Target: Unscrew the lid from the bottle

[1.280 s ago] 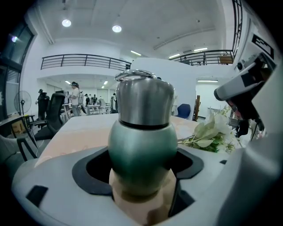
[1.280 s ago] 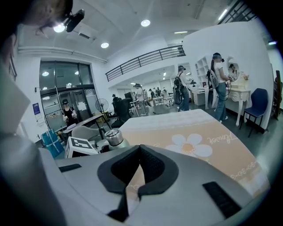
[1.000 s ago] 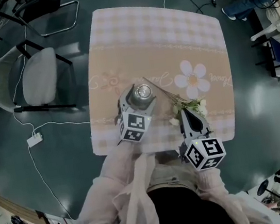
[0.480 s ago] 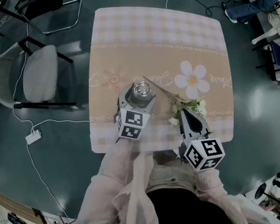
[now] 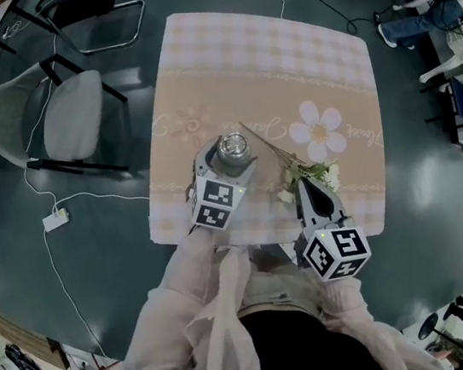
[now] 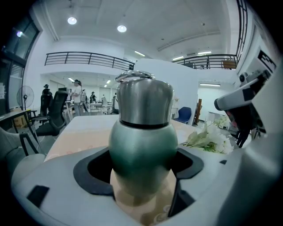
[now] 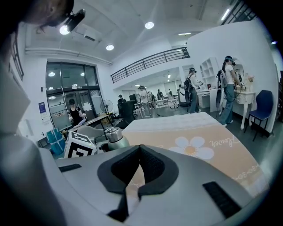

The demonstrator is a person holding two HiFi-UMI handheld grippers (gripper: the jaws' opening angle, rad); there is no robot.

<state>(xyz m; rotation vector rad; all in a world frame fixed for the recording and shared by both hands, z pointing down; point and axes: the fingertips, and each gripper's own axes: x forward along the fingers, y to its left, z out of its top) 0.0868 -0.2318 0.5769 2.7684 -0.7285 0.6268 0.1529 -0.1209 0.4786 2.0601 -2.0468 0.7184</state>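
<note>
A metal bottle (image 5: 233, 148) with a steel lid (image 6: 144, 99) and a greenish rounded body (image 6: 142, 148) stands upright on the peach tablecloth (image 5: 257, 64), near the table's front left. My left gripper (image 5: 229, 162) is shut on the bottle's body, one dark pad on each side. The lid is on the bottle and nothing touches it. My right gripper (image 5: 308, 189) hovers near the table's front right edge, to the right of the bottle. It is shut with nothing between its pads (image 7: 152, 165). From the right gripper view the bottle (image 7: 114, 137) shows at the left.
A sprig of white flowers (image 5: 314, 175) lies on the cloth just ahead of the right gripper, its stem reaching toward the bottle. A grey chair (image 5: 63, 126) stands left of the table. A cable and plug box (image 5: 55, 219) lie on the floor. People stand in the background (image 7: 227, 90).
Both grippers and the bottle have kept their places; only the head view has shifted slightly.
</note>
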